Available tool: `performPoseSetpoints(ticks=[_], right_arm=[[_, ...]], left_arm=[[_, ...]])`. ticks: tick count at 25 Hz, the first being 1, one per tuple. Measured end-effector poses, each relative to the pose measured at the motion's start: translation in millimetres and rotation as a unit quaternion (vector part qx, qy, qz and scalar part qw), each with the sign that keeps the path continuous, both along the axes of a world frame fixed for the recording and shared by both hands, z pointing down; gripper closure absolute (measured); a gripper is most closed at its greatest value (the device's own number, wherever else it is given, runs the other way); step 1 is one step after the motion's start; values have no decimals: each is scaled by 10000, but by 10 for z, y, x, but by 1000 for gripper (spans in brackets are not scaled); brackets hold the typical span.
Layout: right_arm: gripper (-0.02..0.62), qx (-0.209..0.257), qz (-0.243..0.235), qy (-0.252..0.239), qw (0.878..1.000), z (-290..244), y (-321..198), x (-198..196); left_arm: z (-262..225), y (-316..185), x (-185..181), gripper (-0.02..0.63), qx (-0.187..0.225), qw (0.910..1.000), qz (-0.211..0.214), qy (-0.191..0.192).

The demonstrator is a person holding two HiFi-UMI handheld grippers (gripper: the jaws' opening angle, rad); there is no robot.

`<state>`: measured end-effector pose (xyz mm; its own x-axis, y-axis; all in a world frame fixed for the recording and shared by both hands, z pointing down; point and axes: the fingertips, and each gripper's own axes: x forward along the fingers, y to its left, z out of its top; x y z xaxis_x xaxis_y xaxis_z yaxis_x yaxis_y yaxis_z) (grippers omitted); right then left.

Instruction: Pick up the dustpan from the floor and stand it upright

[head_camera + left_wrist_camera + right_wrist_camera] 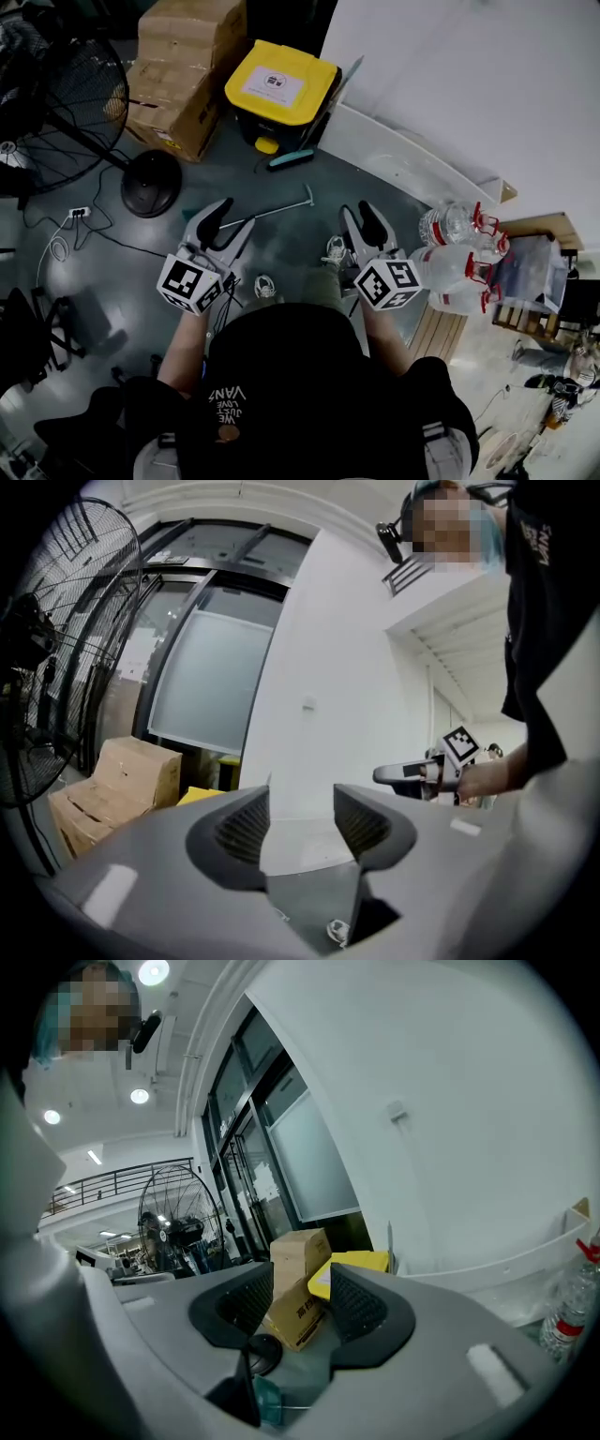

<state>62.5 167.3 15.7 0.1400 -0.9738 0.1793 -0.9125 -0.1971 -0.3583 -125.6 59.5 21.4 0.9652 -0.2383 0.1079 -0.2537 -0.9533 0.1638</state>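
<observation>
The left tool (236, 214) and right tool (361, 212) both gape open, empty. The dustpan (272, 208) lies flat on the floor (112, 272) just beyond them, between the two, its handle pointing right. The slim handle may twist in a pinch, letting the pan swing or drop toward the water bottles (450, 255) near right.

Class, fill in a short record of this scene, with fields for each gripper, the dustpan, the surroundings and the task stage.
left gripper: open, nothing between its jaws
right gripper: open, nothing between its jaws
dustpan: lying on the floor just ahead of both grippers, its teal end partly hidden behind the left gripper
behind the dustpan: yellow-lidded bin, cardboard boxes
person's left: large fan on a round base
person's right: water bottles by the white wall
task stage: dustpan not yet gripped or stood upright
</observation>
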Motion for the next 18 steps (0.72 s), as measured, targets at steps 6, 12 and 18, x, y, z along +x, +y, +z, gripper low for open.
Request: performPoseSetpoints(ticks=[6, 12, 18], right_arm=[[431, -254, -380, -19, 9990, 240, -315, 199], [431, -534, -859, -87, 9948, 461, -629, 473], [431, -777, -1040, -179, 9914, 786, -937, 893]], left_arm=[[109, -221, 116, 374, 24, 9992, -401, -35], [258, -406, 296, 374, -226, 9954, -932, -30], [559, -606, 597, 374, -449, 9920, -1161, -224]])
